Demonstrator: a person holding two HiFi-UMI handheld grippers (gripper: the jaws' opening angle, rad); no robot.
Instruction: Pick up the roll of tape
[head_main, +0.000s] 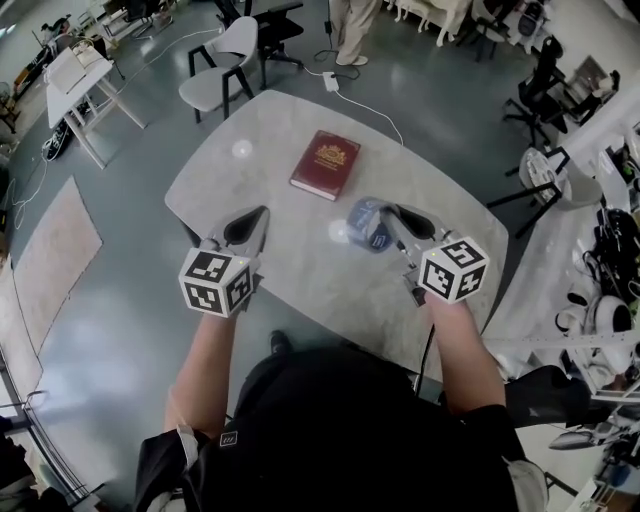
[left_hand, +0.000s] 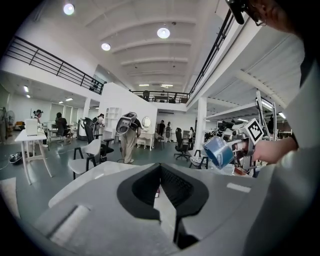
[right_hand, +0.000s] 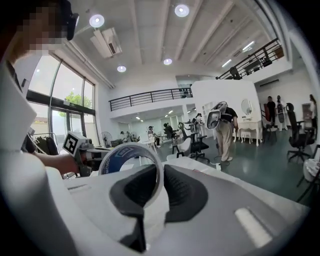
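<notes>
Just right of centre in the head view, the right gripper (head_main: 388, 214) is clamped on the wall of the blue roll of tape (head_main: 366, 226), above the grey table (head_main: 290, 255) and below the red book (head_main: 325, 165). Left of centre, the left gripper (head_main: 262, 213) hangs empty, jaw tips together.

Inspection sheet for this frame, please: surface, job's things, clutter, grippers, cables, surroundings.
Surface: grey table with rounded corners, glare spots on top.
Job's things: roll of tape, blue inside, held clear of the table.
Clutter: one red book, closed, lying flat beyond the grippers.
Grippers: right gripper shut on the roll's band; left gripper has its tips together with nothing between them.
Cables: white cable runs across the floor beyond the table.
Surroundings: open hall with a grey chair, a white desk, a rug and a standing person.
</notes>
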